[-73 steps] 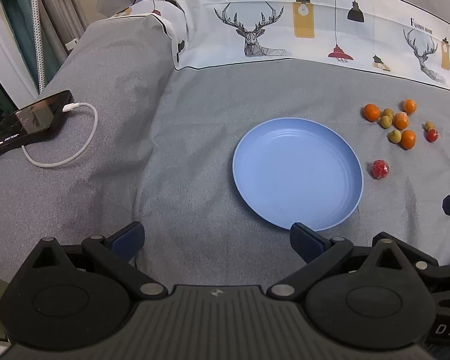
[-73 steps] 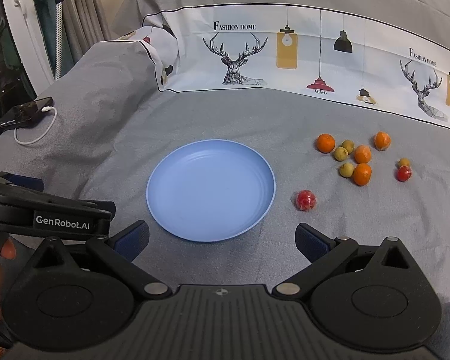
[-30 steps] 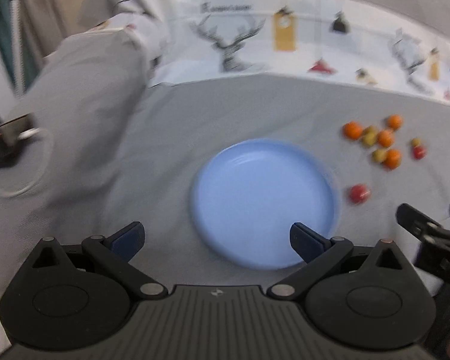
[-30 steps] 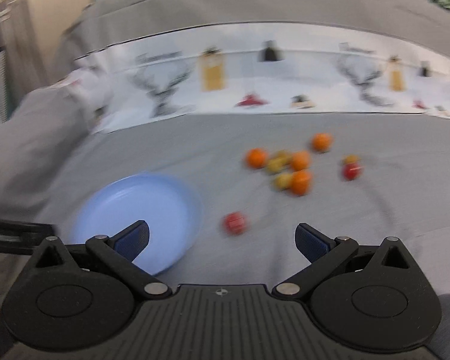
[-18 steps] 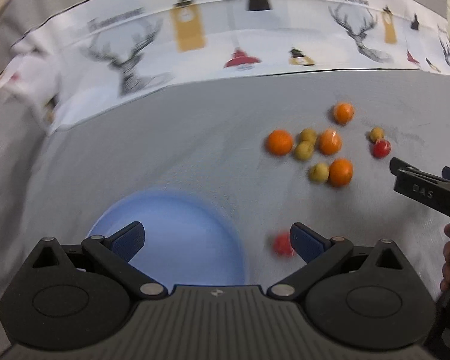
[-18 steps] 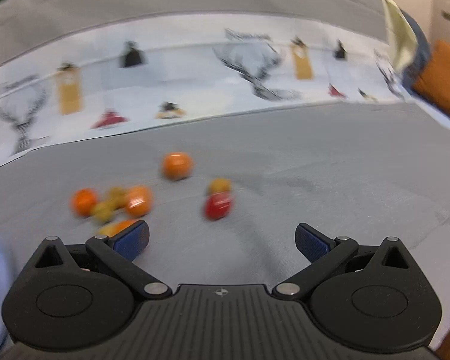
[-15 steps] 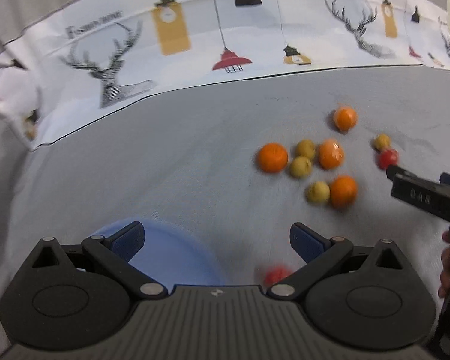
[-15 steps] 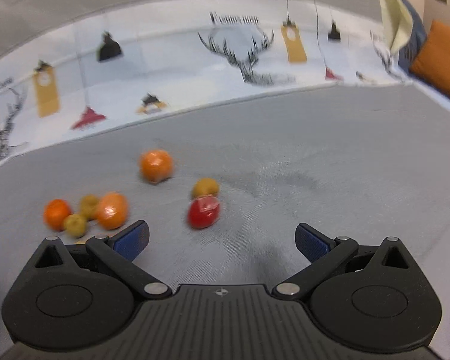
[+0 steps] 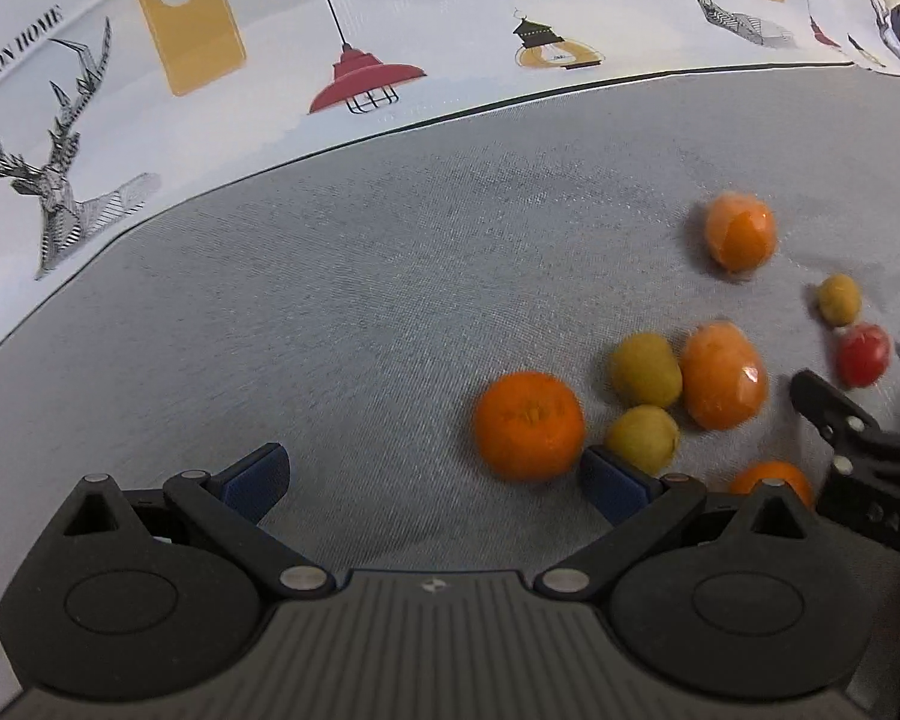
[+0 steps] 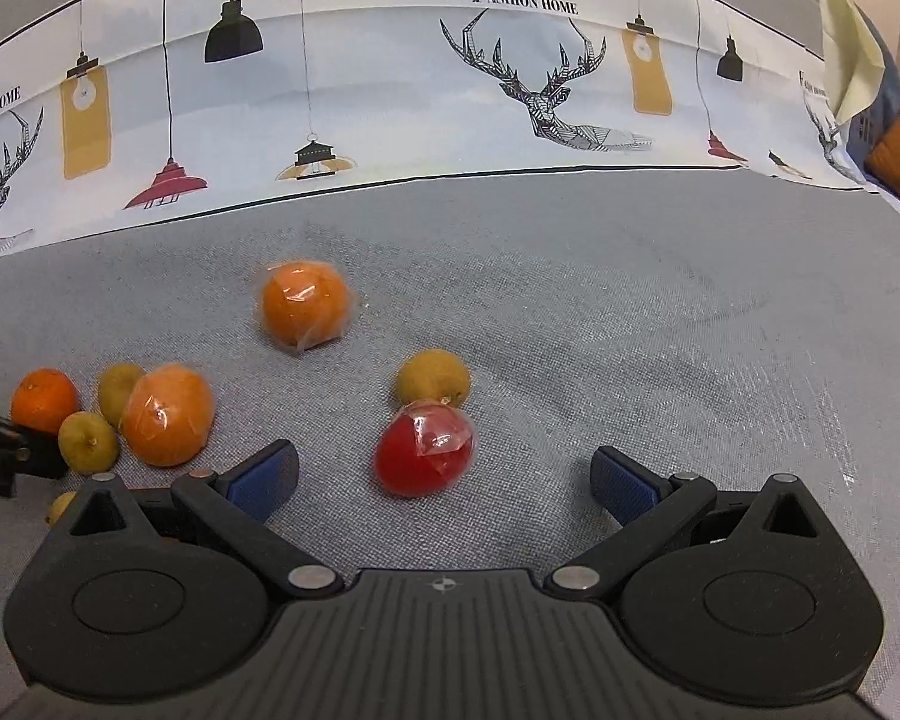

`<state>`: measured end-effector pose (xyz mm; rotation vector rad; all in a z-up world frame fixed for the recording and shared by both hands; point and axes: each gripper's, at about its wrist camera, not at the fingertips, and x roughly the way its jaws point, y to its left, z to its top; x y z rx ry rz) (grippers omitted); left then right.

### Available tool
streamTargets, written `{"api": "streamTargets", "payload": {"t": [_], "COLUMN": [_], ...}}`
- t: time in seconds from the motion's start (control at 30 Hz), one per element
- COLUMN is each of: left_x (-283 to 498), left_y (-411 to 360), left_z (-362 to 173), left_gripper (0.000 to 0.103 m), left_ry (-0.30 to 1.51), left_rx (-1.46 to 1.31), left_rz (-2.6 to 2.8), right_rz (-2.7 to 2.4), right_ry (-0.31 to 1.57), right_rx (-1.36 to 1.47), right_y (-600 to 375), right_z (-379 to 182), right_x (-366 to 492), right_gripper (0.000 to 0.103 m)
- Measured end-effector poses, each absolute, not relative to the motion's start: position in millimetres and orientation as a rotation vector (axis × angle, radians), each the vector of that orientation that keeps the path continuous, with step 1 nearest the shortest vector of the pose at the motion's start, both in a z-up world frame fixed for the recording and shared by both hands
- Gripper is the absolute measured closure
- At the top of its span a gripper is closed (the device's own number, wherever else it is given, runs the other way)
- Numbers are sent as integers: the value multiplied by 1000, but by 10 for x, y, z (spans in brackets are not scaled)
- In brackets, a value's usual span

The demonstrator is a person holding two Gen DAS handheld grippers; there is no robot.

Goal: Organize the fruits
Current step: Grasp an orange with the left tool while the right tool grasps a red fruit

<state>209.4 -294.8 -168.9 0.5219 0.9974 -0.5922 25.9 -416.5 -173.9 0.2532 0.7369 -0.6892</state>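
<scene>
Left gripper (image 9: 432, 474): matte black plastic body, ribbed grey centre panel with a small round emblem at 12 o'clock. Two round black hubs either side, triangular cut-outs above them, silver screws at the linkage pivots. Jaws are black arms tipped with blue pads (image 9: 255, 474). Right gripper (image 10: 444, 474): same build, same blue pads (image 10: 621, 486). Seen from the left wrist view, its side carries pale "DAS" lettering and silver screws.

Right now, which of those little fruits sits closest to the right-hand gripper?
The red wrapped fruit, lying just ahead of the open right gripper; the orange and yellow-green ones lie farther off.
</scene>
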Motion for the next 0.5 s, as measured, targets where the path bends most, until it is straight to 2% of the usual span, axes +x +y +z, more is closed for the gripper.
{"api": "streamTargets", "payload": {"t": [0.17, 0.2, 0.23, 0.27, 0.3, 0.33, 0.4, 0.5], "left_x": [2182, 2180, 2174, 2156, 2144, 2131, 2080, 1938], "left_y": [-3048, -3067, -3079, -3080, -3088, -3098, -3117, -3072], "left_z": [-1683, -1672, -1646, -1607, -1584, -1564, -1533, -1413], "left_gripper": [1, 4, 17, 36, 46, 65, 64, 64], "left_ry": [1007, 1010, 1007, 1003, 1002, 1000, 970, 901], "left_rx": [512, 514, 504, 487, 473, 465, 481, 505], "left_rz": [-613, -619, -640, -658, -674, -684, -671, -668], "right_rz": [-691, -683, -682, -689, -698, -713, -729, -757], "right_ry": [730, 723, 713, 708, 706, 703, 699, 652], "right_rx": [240, 236, 232, 224, 210, 192, 189, 227], "right_y": [-4145, -4136, -4123, -4108, -4090, -4068, -4074, -4157], "right_z": [-1737, -1728, -1712, -1700, -1692, -1687, -1680, -1638], "right_x": [243, 231, 215, 201, 186, 167, 147, 85], "right_gripper": [2, 10, 19, 25, 39, 53, 70, 71]}}
